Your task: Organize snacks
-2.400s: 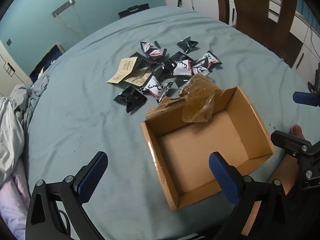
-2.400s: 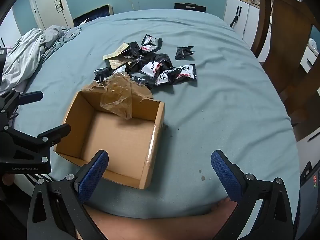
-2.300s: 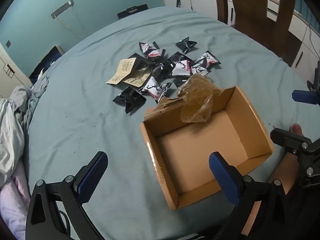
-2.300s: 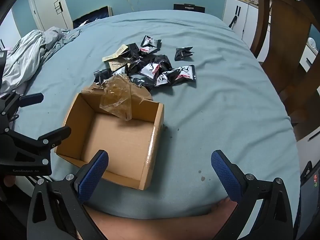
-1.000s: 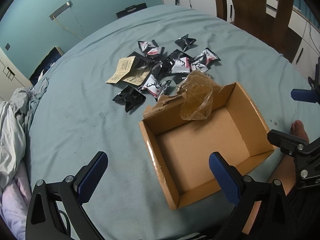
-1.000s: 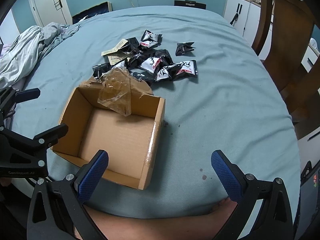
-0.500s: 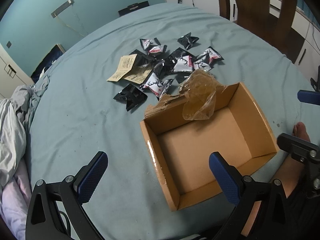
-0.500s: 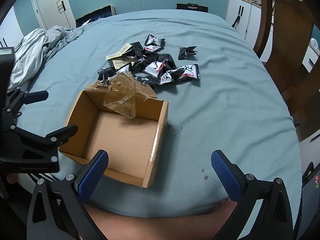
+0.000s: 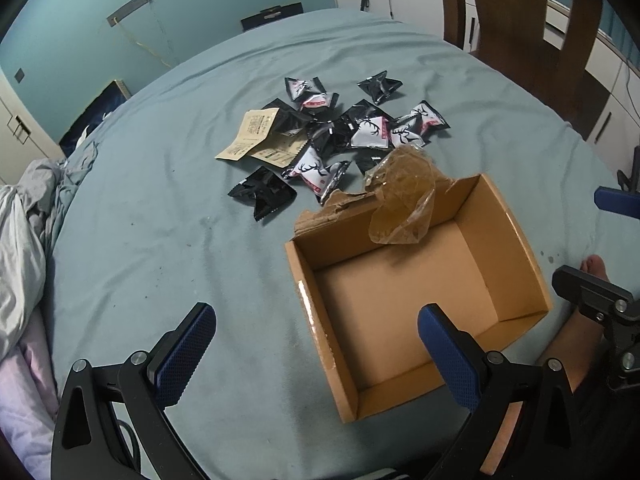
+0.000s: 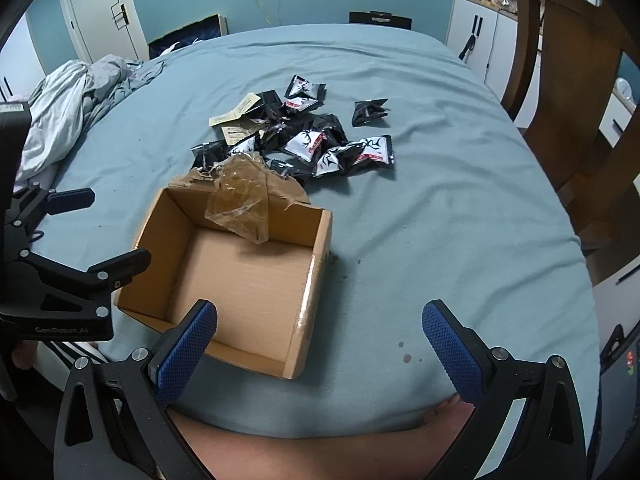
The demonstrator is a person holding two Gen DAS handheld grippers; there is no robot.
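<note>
A heap of black and white snack packets (image 9: 344,136) (image 10: 316,140) lies on the blue-green bedsheet beyond an open, empty cardboard box (image 9: 404,280) (image 10: 236,276). A crumpled piece of clear tape (image 9: 404,196) (image 10: 240,196) hangs over the box's torn far wall. My left gripper (image 9: 316,352) is open and empty, hovering over the box's near left corner. My right gripper (image 10: 320,344) is open and empty, above the box's near right corner. Each gripper also shows at the edge of the other's view, the left one (image 10: 72,236) and the right one (image 9: 600,240).
Two tan paper sachets (image 9: 256,136) lie at the heap's left side. Crumpled grey bedding (image 10: 68,100) lies at the far left of the bed. A wooden chair (image 10: 568,80) stands at the right. The person's bare leg (image 10: 320,452) is at the near edge.
Both views have shifted slightly; the box and packets have stayed where they were. Both grippers remain open and empty.
</note>
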